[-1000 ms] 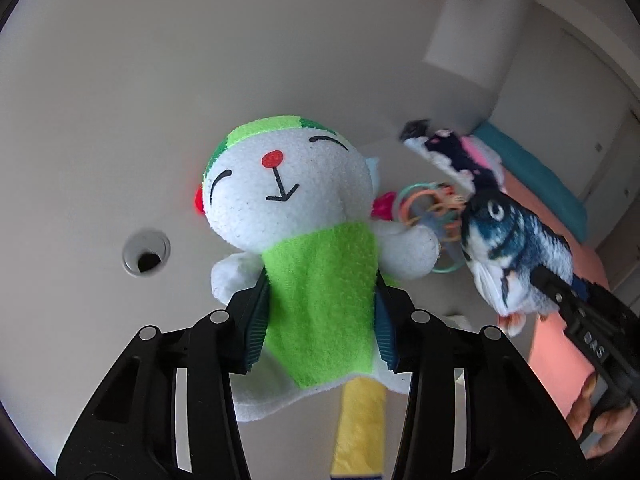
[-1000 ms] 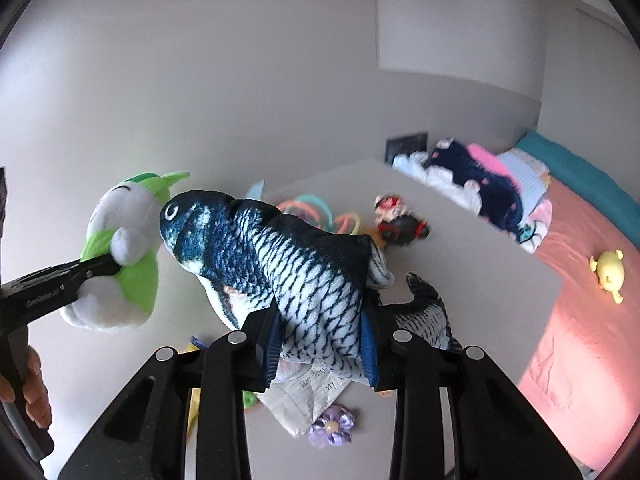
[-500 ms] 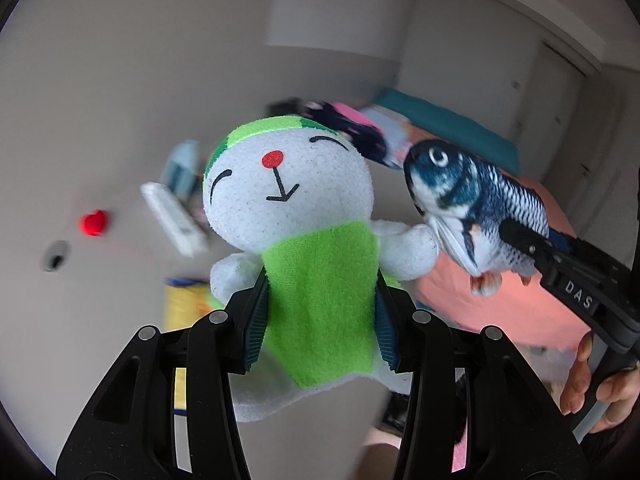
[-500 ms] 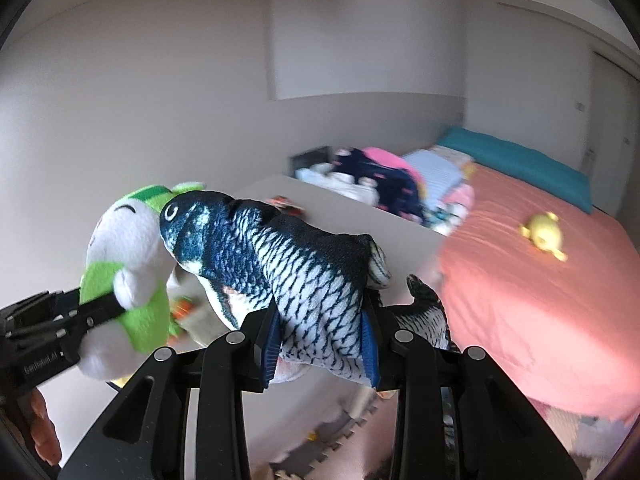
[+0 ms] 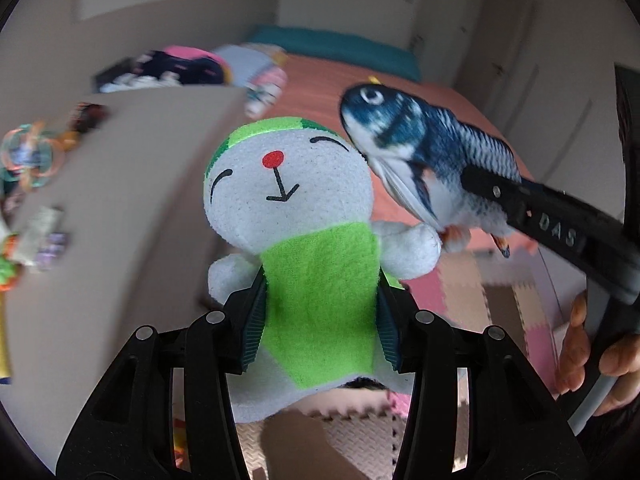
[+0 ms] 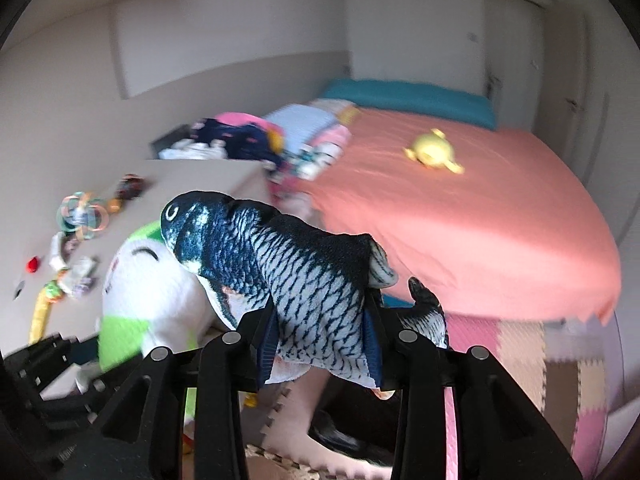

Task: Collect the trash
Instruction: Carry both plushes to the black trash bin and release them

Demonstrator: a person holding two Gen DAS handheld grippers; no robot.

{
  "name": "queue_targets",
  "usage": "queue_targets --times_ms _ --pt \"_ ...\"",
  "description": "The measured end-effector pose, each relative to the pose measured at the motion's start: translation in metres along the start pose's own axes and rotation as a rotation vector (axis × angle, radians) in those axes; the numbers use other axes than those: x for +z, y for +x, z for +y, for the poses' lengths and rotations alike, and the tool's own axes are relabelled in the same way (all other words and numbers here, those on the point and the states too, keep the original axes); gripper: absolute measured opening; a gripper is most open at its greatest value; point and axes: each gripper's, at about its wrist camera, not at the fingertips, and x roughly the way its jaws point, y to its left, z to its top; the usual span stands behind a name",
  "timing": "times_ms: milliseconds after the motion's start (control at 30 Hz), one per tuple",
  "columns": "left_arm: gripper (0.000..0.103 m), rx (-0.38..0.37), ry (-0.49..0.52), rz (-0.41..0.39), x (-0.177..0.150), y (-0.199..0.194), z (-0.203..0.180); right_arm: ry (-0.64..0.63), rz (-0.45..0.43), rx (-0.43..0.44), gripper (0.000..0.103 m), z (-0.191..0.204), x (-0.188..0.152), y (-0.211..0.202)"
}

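Both toys could drop early.
Left tongs [image 5: 320, 328] grasping doll [image 5: 292, 208], right tongs [image 6: 320, 344] grasping fish [image 6: 288, 272]; both jaws opening in mid-air.

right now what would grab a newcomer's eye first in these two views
The white plush with the green bib fills the middle of the left view, clamped in the left gripper. Right beside its head, the blue fish sits in the right gripper; both sets of jaws are easing open. Behind them lies a coral bed with a yellow toy on it.
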Motion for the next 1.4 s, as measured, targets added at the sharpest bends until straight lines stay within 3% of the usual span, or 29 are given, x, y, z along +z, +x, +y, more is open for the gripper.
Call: queue_targets --times_ms 167,367,467,500,567,600,667,900,1200,1400 --pt "0.047 -0.048 0.061 0.098 -0.006 0.055 -0.044 0.082 0.058 -0.059 0.038 -0.048 -0.01 0.022" --pt "0.049 -0.06 0.112 0.18 -0.015 0.088 -0.082 0.151 0.132 -0.095 0.039 -0.086 -0.023 0.053" --pt "0.057 -0.049 0.126 0.208 -0.019 0.105 -0.097 0.17 0.161 -0.101 0.039 -0.099 -0.028 0.064" --pt "0.068 -0.058 0.123 0.225 -0.019 0.112 -0.099 0.175 0.176 -0.1 0.044 -0.101 -0.028 0.069" --pt "0.084 -0.067 0.121 0.242 -0.019 0.121 -0.102 0.182 0.204 -0.125 0.069 -0.107 -0.026 0.077" --pt "0.098 -0.046 0.116 0.23 -0.017 0.123 -0.1 0.19 0.2 -0.171 0.084 -0.11 -0.026 0.078" --pt "0.097 -0.004 0.086 0.196 -0.016 0.123 -0.094 0.207 0.173 -0.203 0.089 -0.115 -0.026 0.075" --pt "0.097 -0.002 -0.04 0.209 -0.012 0.125 -0.069 0.254 0.13 -0.158 0.09 -0.117 -0.023 0.067" --pt "0.097 -0.001 -0.02 0.17 -0.012 0.106 -0.059 0.168 0.084 -0.148 0.1 -0.077 -0.005 0.057" --pt "0.097 0.026 -0.002 0.117 -0.008 0.079 -0.043 0.093 0.056 -0.12 0.1 -0.035 0.008 0.05"
